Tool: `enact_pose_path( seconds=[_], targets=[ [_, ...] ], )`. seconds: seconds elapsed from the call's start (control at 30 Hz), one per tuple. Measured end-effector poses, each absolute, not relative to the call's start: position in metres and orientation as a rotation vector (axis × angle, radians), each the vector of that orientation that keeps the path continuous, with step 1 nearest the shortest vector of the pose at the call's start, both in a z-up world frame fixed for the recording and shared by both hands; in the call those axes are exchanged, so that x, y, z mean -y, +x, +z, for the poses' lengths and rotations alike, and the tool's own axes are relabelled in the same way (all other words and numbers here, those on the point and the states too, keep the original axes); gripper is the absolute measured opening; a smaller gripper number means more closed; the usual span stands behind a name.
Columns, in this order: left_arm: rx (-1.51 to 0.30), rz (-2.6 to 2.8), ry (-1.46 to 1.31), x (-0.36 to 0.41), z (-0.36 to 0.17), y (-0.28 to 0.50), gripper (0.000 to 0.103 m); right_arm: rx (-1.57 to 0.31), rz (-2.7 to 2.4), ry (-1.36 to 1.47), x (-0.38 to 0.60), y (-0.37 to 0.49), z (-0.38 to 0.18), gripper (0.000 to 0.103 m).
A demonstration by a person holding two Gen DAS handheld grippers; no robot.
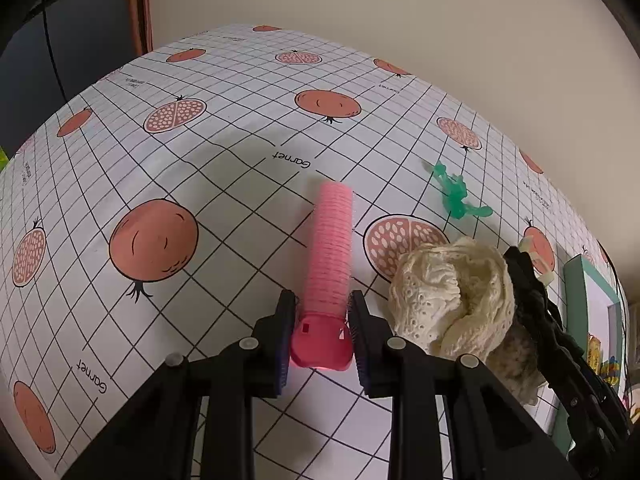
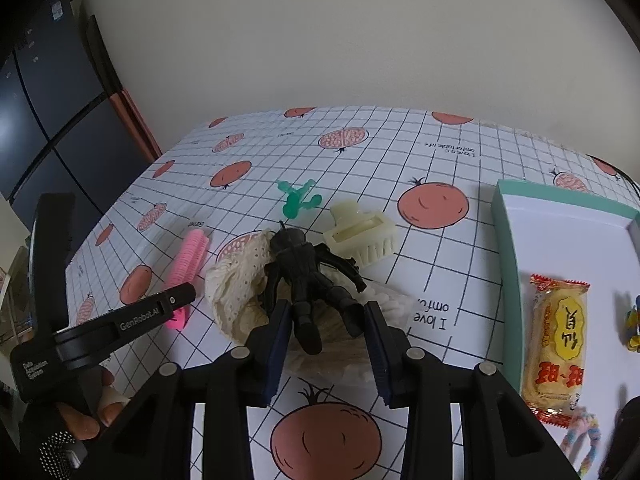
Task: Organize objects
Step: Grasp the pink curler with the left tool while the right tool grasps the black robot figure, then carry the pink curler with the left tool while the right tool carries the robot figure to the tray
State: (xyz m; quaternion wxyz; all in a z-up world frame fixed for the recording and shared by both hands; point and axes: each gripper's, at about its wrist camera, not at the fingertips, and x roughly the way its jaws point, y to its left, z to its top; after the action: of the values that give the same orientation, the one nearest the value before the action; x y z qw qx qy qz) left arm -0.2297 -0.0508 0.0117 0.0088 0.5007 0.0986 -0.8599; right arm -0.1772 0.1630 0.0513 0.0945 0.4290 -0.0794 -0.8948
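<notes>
left wrist view: the left gripper (image 1: 322, 312) has its jaws closed against the near end of the pink hair roller (image 1: 329, 252), which lies on the pomegranate-print tablecloth (image 1: 224, 184) beside a cream lace cloth (image 1: 452, 300). right wrist view: the right gripper (image 2: 326, 320) hangs open around the legs of a black figure (image 2: 308, 276) (contact unclear) lying on that cloth; the teal tray (image 2: 508, 240) sits to the right.

A tablecloth (image 1: 224, 184) with a black grid covers the table, printed with orange pomegranates, whole and halved, and the word "Garnet". A plain cream wall (image 2: 360, 40) rises behind it. At the left stands a dark panelled cabinet (image 2: 48, 112), with an orange-brown strip (image 2: 136, 120) along its edge next to the table. A black cable (image 1: 52, 52) hangs before the dark surface in the left wrist view.
</notes>
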Motion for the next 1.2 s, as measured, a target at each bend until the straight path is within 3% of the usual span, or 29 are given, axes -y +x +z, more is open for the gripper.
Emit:
enact_pose_path(
  seconds=[1.2],
  targets=[
    [-0.233,-2.849,1.405,0.019,0.077,-0.214,0.028,0.291,-2.727,1.152,-0.2,-0.159,0.089,0.038]
  ],
)
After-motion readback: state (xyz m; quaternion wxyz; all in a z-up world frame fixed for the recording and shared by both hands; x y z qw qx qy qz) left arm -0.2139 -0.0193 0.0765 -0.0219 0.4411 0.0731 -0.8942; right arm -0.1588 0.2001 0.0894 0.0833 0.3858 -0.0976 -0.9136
